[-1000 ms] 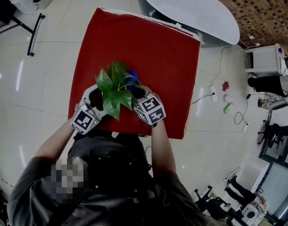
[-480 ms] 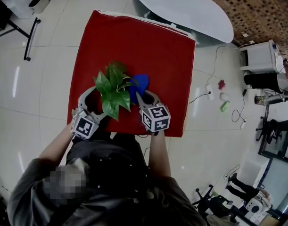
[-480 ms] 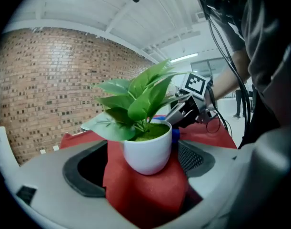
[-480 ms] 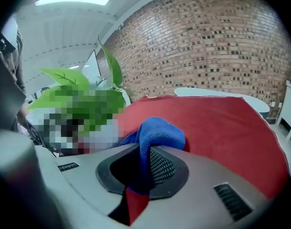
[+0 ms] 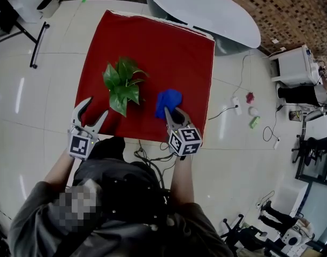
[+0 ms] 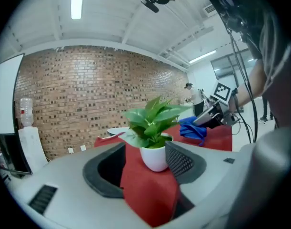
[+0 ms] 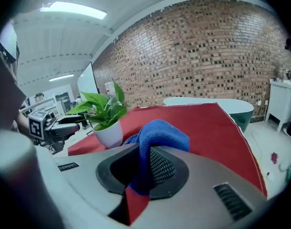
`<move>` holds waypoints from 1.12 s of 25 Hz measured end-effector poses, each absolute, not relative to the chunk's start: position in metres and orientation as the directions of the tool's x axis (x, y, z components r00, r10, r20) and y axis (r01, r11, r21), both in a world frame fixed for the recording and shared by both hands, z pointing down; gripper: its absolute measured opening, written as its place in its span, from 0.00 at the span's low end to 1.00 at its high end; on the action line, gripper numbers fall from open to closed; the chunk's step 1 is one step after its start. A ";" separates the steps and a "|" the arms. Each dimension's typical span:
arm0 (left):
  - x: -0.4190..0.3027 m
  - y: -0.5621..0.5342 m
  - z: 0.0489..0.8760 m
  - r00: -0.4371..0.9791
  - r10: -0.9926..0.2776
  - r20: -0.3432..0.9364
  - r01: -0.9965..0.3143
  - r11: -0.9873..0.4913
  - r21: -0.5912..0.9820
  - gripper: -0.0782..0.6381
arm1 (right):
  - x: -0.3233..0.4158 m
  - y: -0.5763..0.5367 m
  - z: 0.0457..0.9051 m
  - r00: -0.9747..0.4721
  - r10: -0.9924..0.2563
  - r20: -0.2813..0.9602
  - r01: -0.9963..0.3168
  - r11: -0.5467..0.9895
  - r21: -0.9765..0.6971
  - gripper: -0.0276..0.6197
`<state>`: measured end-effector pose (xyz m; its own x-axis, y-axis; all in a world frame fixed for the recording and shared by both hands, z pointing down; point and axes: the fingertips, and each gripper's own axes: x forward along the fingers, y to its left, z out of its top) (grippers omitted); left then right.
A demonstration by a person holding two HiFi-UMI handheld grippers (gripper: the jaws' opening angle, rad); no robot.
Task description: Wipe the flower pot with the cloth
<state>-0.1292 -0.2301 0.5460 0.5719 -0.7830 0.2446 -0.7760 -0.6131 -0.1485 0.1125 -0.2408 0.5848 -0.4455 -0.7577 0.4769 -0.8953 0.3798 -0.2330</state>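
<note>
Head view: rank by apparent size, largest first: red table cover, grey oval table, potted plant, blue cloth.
1. red table cover
2. oval table, partly cut off at the frame's top
3. potted plant
4. blue cloth, smaller than the plant, though the leaves stand nearer the camera

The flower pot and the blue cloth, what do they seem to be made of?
The flower pot looks like glazed ceramic or plastic: smooth, white, faint sheen; can't tell which. The cloth looks like microfibre or terry: fuzzy blue pile, limp folds.
</note>
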 end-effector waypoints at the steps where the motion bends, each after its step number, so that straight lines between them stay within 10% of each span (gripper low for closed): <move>1: -0.126 -0.218 0.533 0.561 -0.798 0.221 -0.792 -0.595 -0.140 0.52 | 0.117 -0.225 0.575 -0.448 -0.768 0.457 -0.894 0.383 -0.234 0.14; 9: -0.089 -0.079 0.440 0.480 -0.877 0.033 -0.874 -0.481 -0.071 0.14 | 0.156 -0.064 0.481 -0.500 -0.829 0.251 -0.862 0.449 -0.236 0.14; 28: -0.065 0.206 0.295 0.438 -0.894 -0.094 -0.899 -0.432 -0.079 0.14 | 0.173 0.227 0.314 -0.534 -0.839 -0.107 -0.822 0.544 -0.168 0.14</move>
